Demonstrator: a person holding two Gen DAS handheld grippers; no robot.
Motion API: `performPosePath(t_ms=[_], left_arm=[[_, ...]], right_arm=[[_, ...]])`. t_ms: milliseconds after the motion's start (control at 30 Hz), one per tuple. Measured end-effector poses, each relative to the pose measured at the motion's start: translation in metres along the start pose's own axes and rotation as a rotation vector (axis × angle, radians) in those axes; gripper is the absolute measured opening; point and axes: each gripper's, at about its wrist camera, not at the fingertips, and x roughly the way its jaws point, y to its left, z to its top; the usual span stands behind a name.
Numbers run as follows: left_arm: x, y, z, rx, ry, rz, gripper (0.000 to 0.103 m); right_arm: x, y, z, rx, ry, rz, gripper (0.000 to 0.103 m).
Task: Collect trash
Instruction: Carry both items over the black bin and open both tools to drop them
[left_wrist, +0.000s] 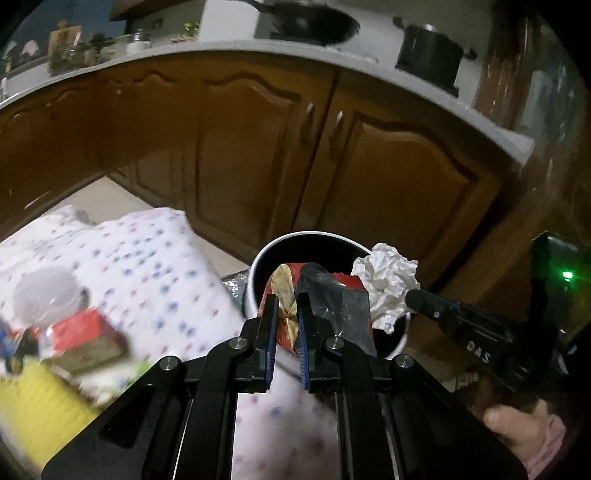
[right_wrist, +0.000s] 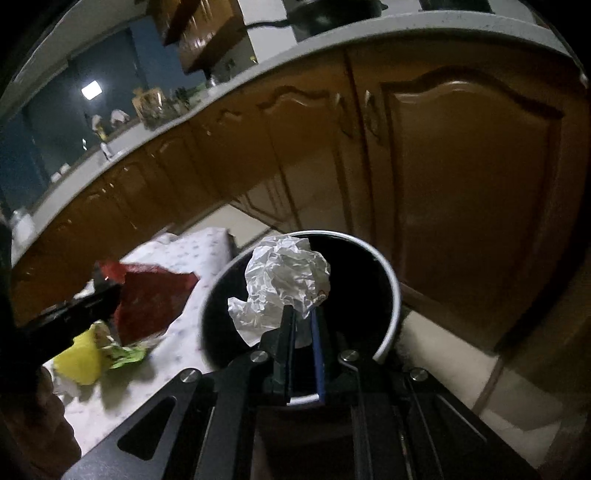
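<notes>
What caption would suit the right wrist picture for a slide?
Right tool holds crumpled white paper over the round trash bin, beside wooden kitchen cabinets.

Both wrist views angled down, close above the bin (left_wrist: 258, 258), sharing bin and cabinet doors (right_wrist: 461, 184)

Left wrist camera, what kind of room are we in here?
Most likely a home kitchen. Brown wooden cabinet doors run under a pale countertop, and a dark frying pan and a black pot sit on top of it.
</notes>
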Motion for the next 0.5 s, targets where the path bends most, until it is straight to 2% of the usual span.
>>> performPosePath(t_ms=[167, 367, 433, 500], left_arm=[[0.044, -0.009, 0.014, 0.008, 0.078, -0.014, 0.009], [0.071, -0.017, 0.009, 0.039, 0.127, 0.008, 0.009], [0.077, -0.017, 0.008, 0.036, 0.142, 0.006, 0.012], [0.083, -0.017, 0.007, 0.030, 0.155, 0.014, 0.019]], right_arm=[[0.015, -0.014, 0.002, 0.018, 0.047, -0.018, 0.008], [0.024, -0.020, 0.002, 0.006, 0.072, -0.018, 0.009], [0.026, -0.023, 0.002, 0.011, 0.081, -0.017, 0.012], [0.031, -0.027, 0.004, 0.027, 0.089, -0.008, 0.014]])
